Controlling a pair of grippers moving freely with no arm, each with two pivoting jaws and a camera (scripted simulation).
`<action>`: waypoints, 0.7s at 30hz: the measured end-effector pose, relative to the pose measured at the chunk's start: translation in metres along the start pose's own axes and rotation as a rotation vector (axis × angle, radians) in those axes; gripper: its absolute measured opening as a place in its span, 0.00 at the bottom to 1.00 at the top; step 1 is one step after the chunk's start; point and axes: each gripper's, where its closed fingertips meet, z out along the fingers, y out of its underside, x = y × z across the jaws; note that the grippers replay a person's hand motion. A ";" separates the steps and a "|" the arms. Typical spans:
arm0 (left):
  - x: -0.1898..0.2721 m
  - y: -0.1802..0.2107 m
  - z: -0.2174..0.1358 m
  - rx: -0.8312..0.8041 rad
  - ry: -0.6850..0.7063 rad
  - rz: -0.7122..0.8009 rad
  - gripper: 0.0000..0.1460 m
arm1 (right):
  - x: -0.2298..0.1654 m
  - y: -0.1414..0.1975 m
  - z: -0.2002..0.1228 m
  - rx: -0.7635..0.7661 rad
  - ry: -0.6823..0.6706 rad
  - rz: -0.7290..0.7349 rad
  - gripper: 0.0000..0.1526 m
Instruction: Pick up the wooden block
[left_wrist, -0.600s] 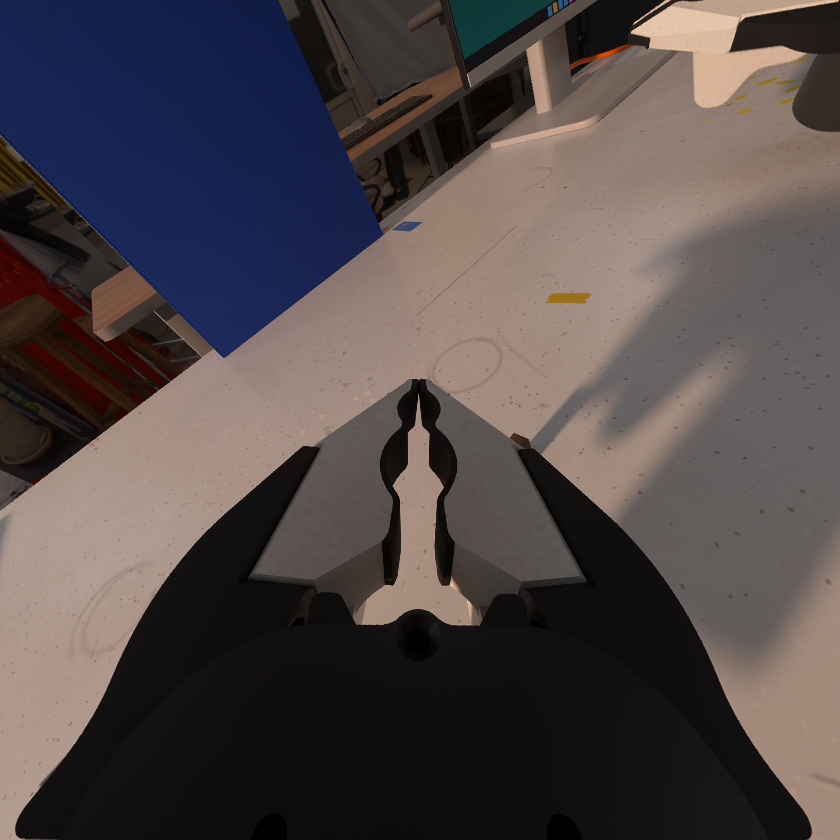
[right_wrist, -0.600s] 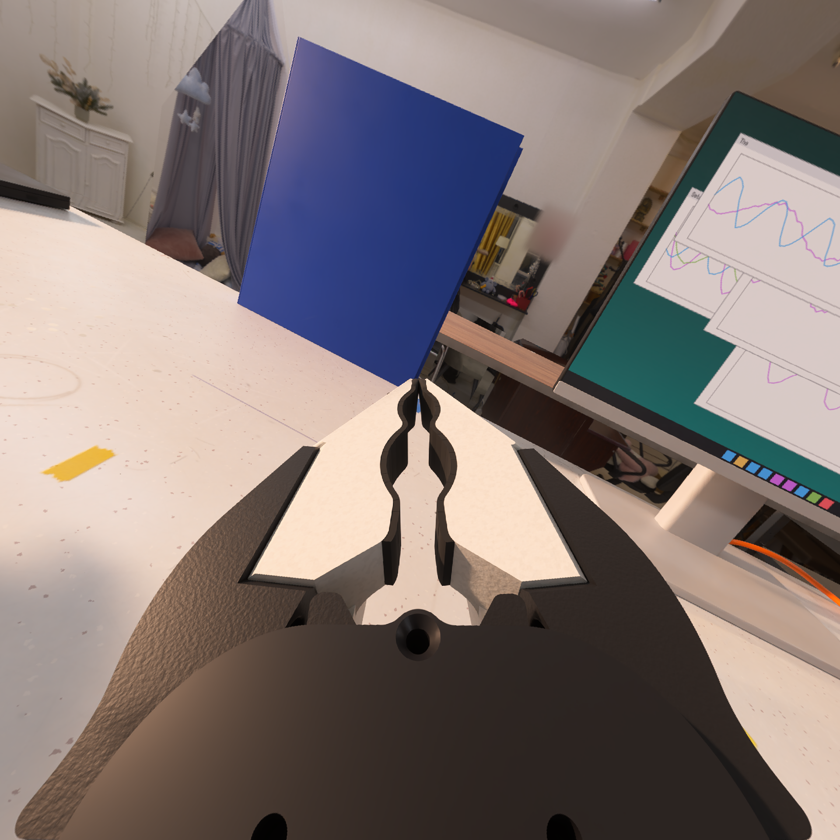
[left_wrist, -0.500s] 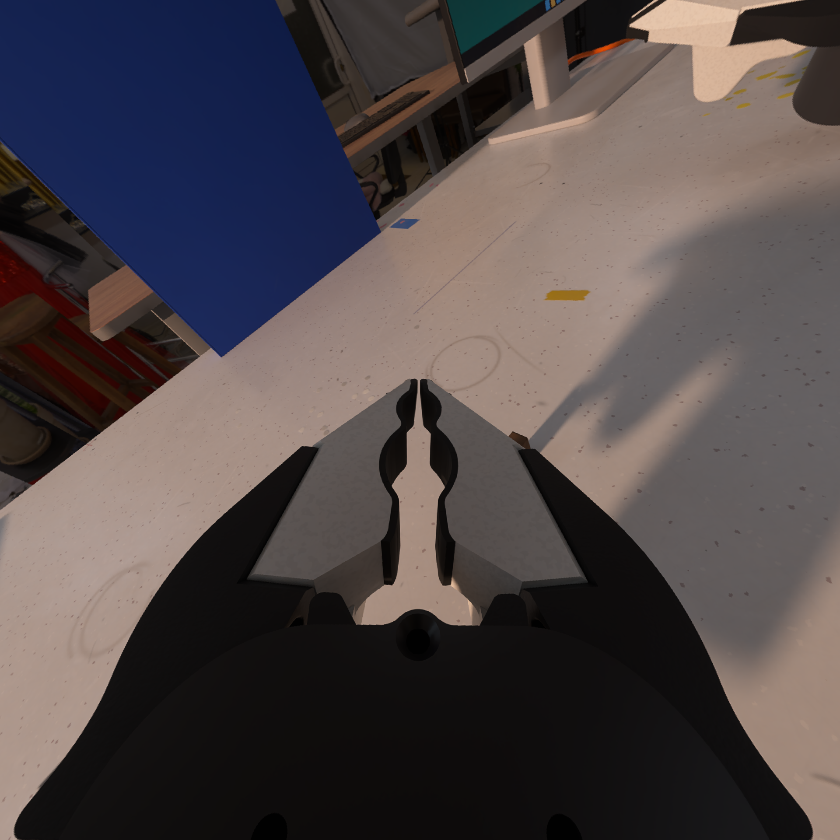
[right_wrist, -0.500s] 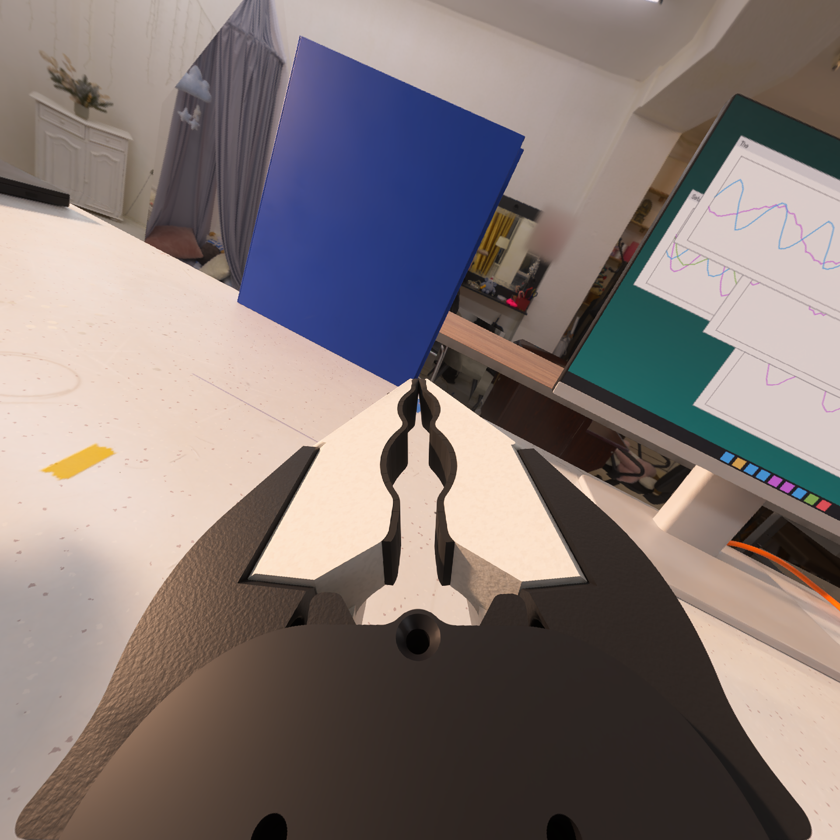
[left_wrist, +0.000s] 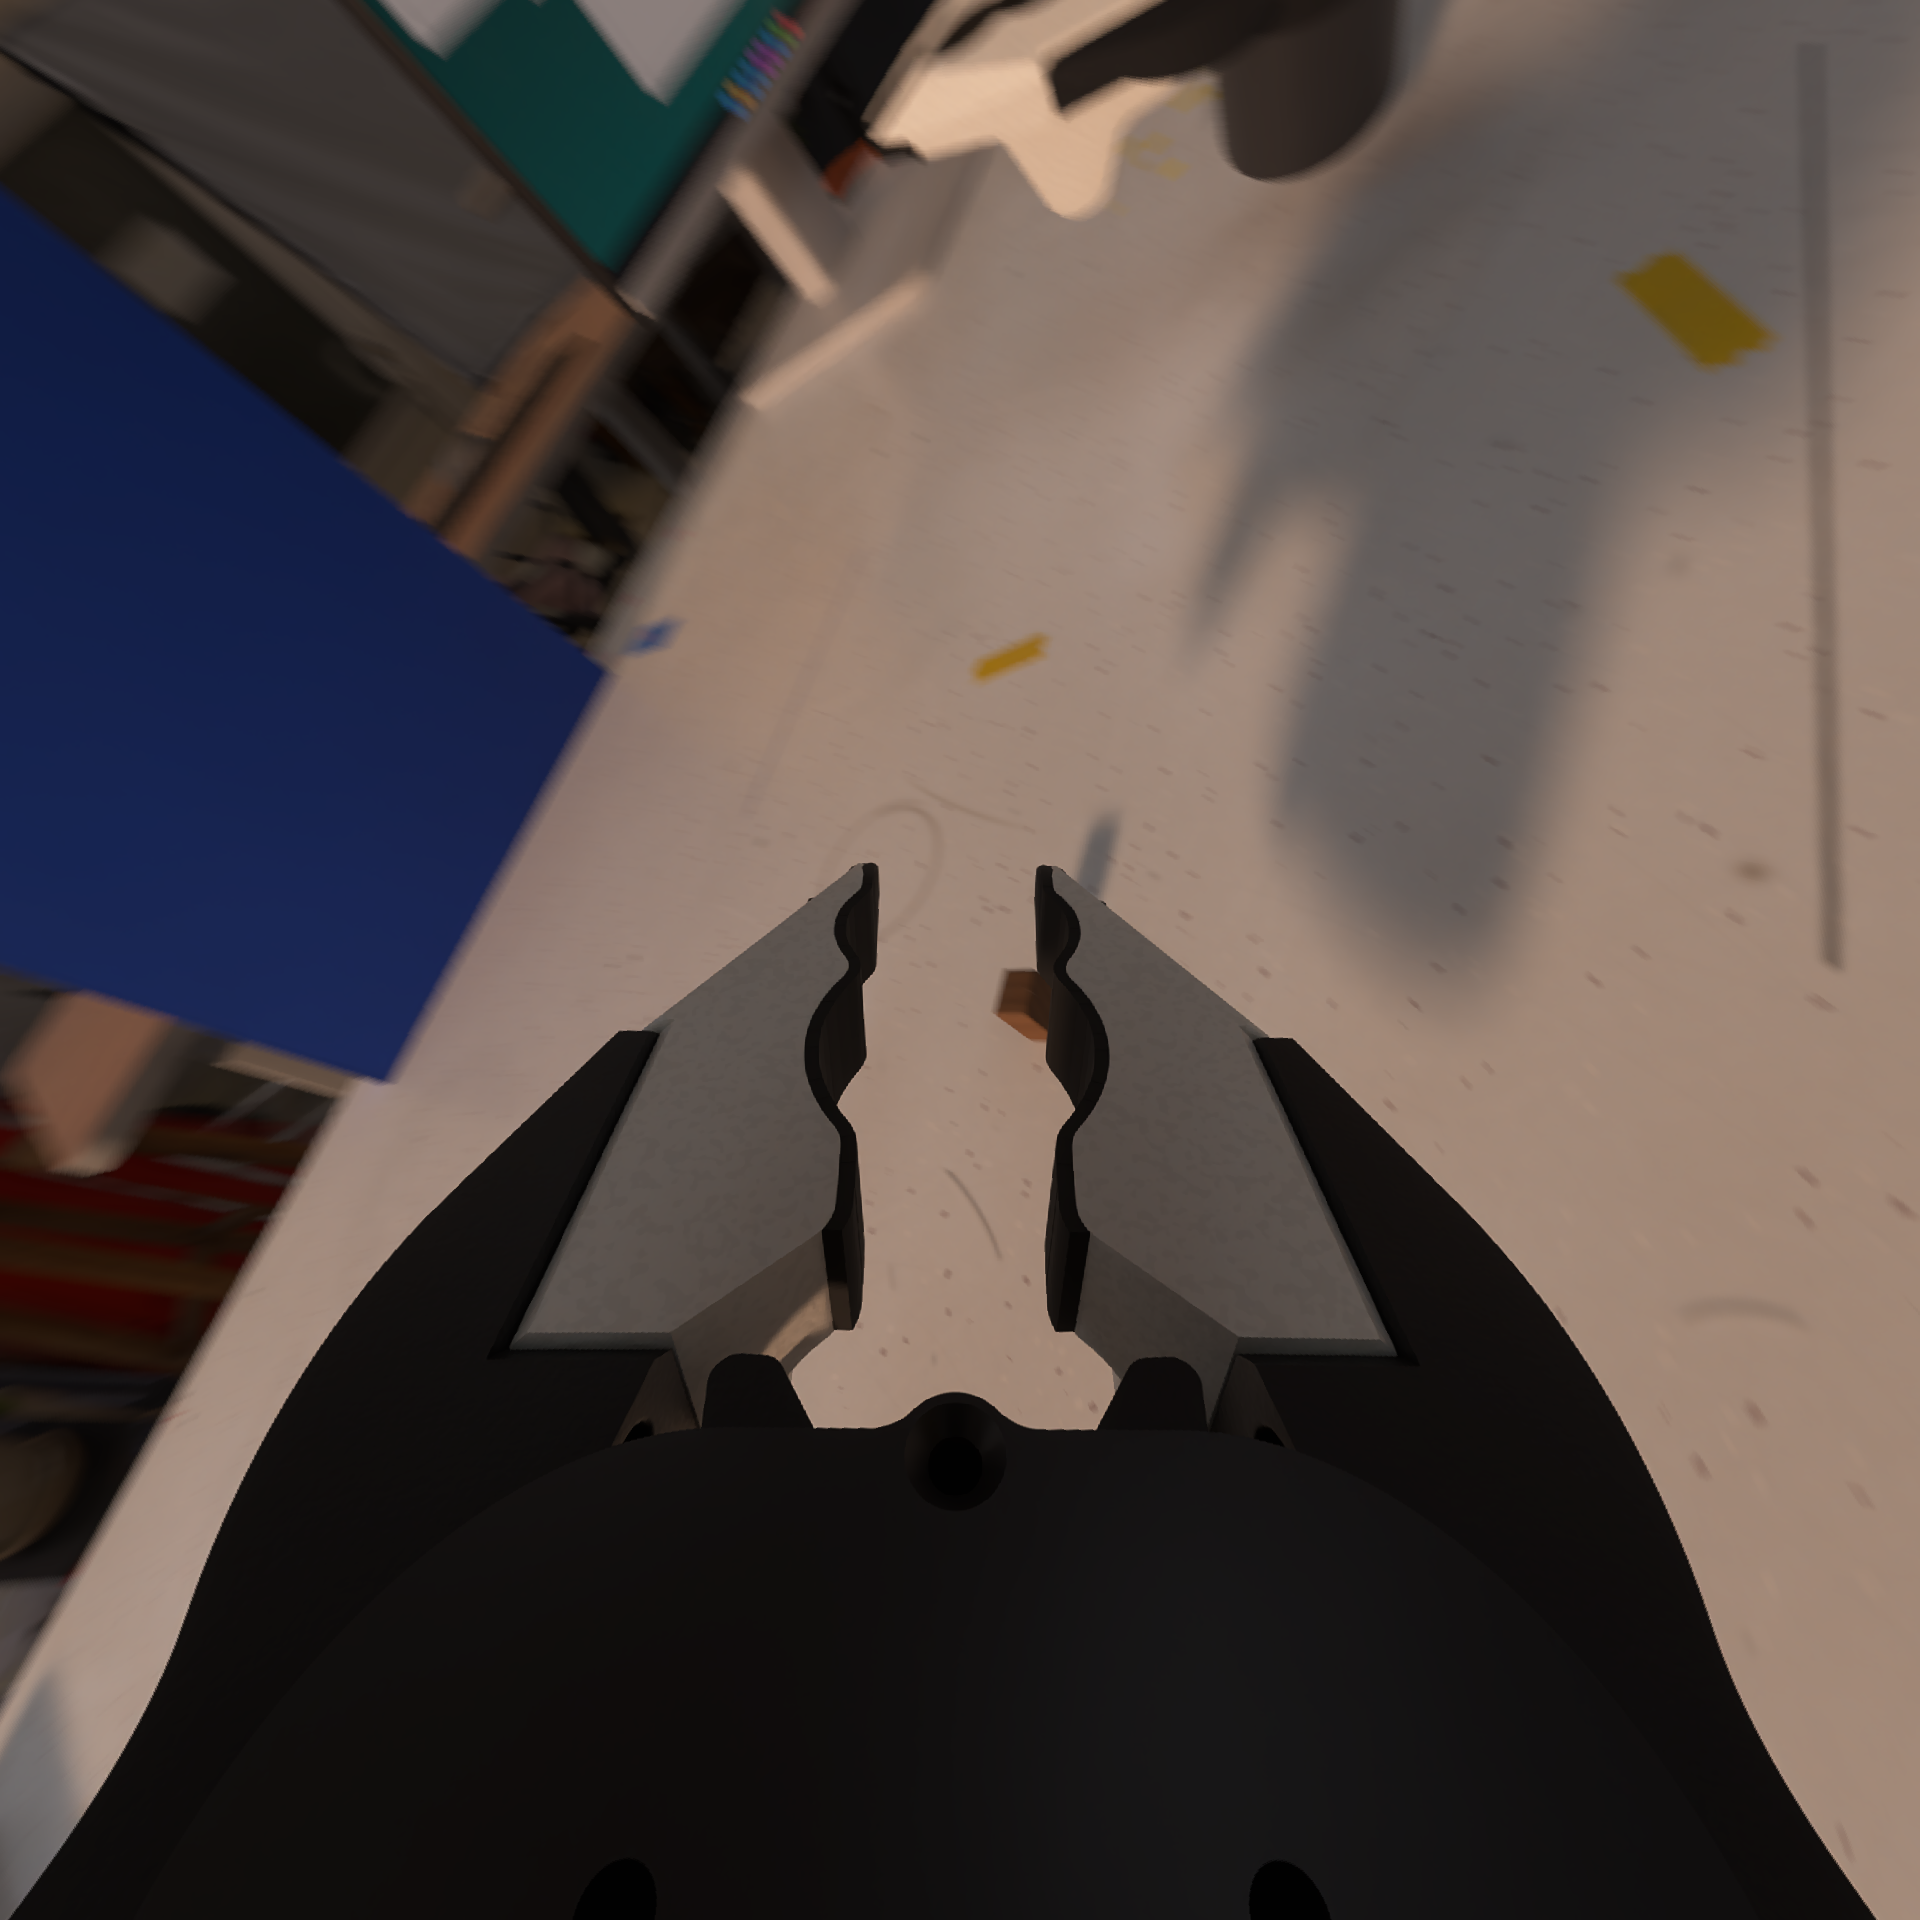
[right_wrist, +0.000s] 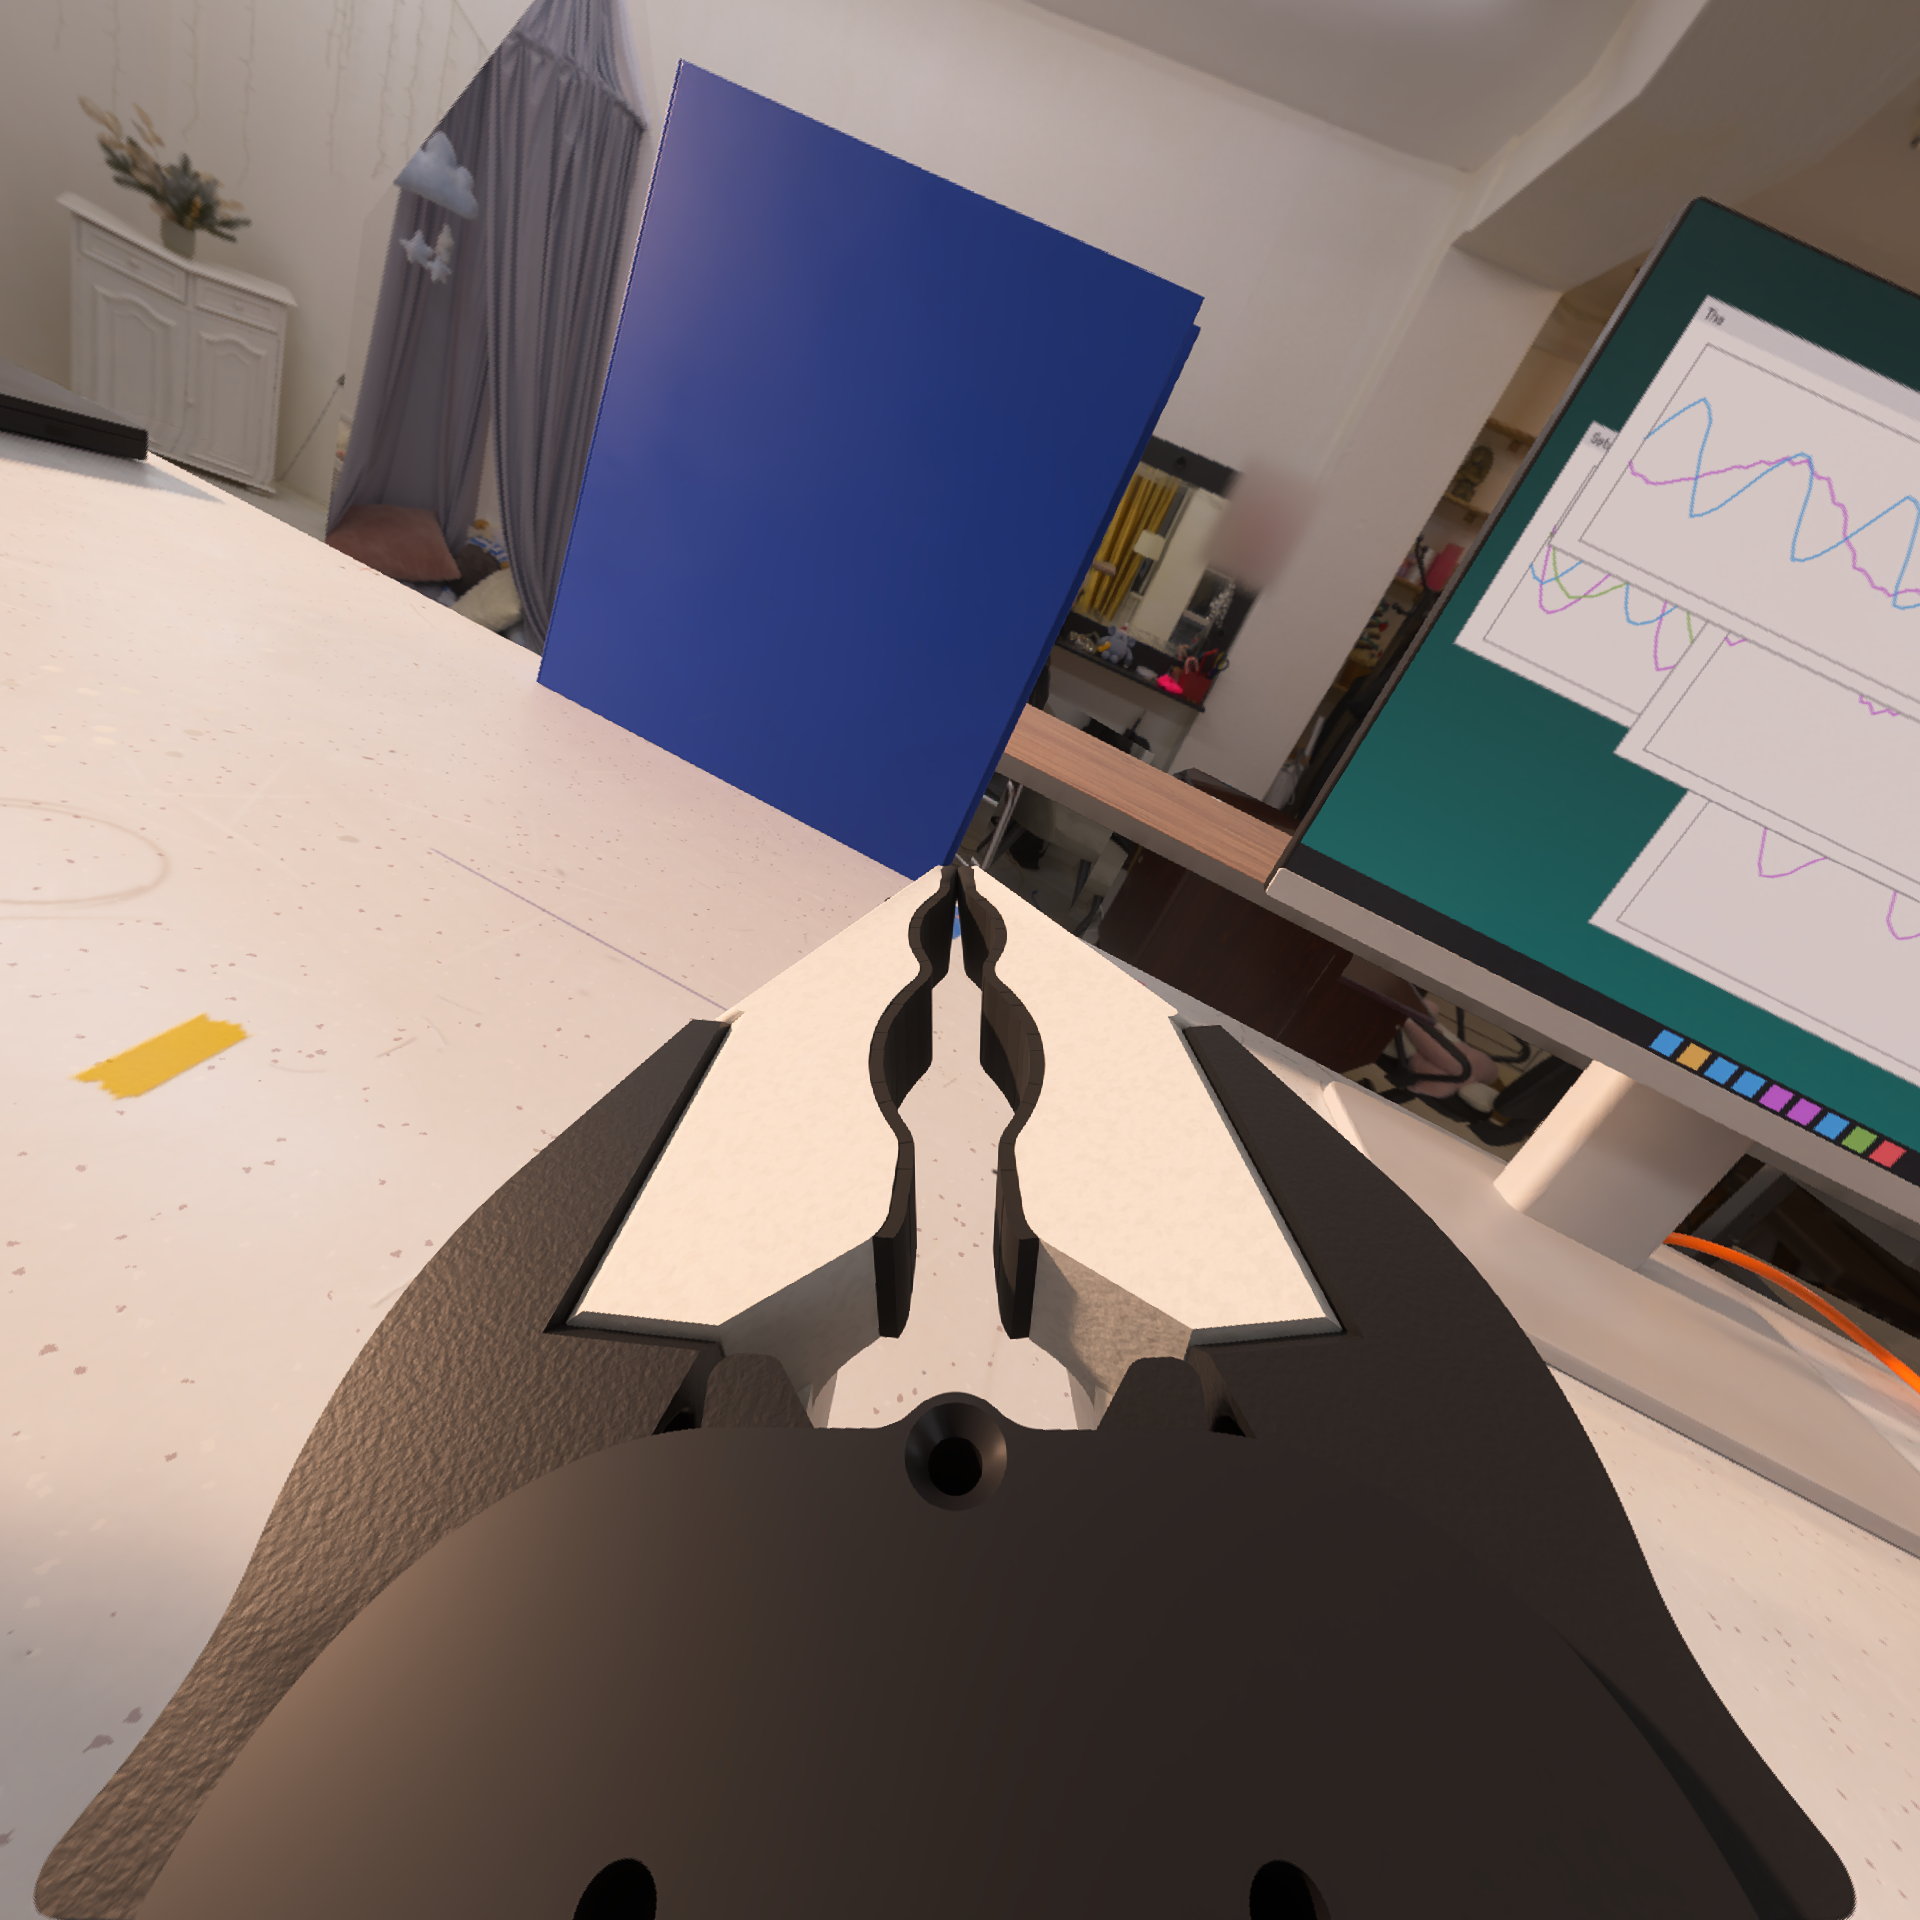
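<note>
We note the wooden block (left_wrist: 1024, 1004) on the table (left_wrist: 1351, 1091), seen between the fingers of the left gripper (left_wrist: 957, 883), just beside the right-hand finger. Ahead lies a tape strip (left_wrist: 1008, 656); a panel (left_wrist: 239, 727) stands at the left edge. The monitor (left_wrist: 623, 114) sits far ahead, the right gripper (left_wrist: 1049, 135) to its right, above the table

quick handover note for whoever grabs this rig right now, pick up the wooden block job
Left tool: open, empty, low over the white table.
Right tool: shut, empty, off by the monitor and blue board.
Wooden block: on the table, partly hidden behind the left tool's right finger, not centred in the gap.
Done: tool opened, no grasp.
Left: centre on block, close, lift.
</note>
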 end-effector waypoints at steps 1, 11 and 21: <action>0.006 0.004 0.001 -0.022 0.085 -0.019 0.21 | 0.000 0.000 0.000 0.000 0.000 0.002 0.00; 0.019 0.051 0.020 -0.184 0.522 -0.319 0.24 | -0.005 0.001 0.002 -0.003 -0.030 -0.003 0.00; 0.018 0.053 0.021 -0.168 0.627 -0.356 0.14 | -0.006 0.002 0.004 -0.008 -0.038 -0.006 0.00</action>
